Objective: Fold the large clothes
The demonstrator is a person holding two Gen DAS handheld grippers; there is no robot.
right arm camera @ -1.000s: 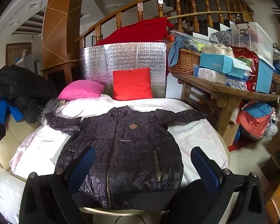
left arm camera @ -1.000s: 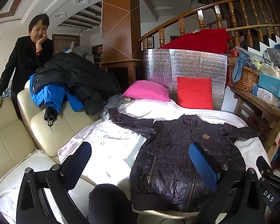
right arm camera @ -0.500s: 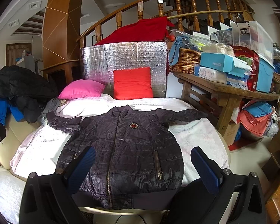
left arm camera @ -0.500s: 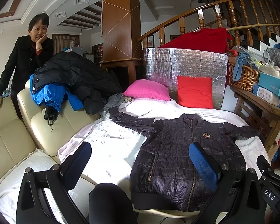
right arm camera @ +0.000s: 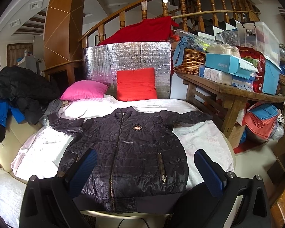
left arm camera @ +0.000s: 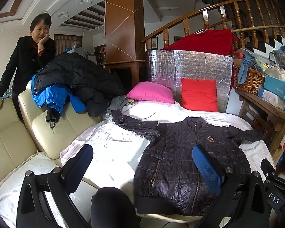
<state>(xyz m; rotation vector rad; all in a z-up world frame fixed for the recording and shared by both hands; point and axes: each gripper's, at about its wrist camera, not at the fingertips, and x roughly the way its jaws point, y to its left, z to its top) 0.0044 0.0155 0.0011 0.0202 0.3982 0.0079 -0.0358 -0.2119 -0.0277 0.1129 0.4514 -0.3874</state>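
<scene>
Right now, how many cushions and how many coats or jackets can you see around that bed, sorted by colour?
Pink cushion: 1
Red cushion: 1
Dark quilted jacket laid flat on the bed: 1
Black puffer coat on the sofa back: 1
Blue jacket under that coat: 1
Total: 5, namely 2 cushions and 3 outer garments.

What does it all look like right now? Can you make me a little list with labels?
jacket: dark quilted jacket, flat, front up, zipped, sleeves spread
surface: white cover under it
left gripper: open, empty, over the near edge
right gripper: open, empty, over the jacket's hem
cushions: pink cushion beside red cushion, behind the jacket
folding: not begun
</scene>
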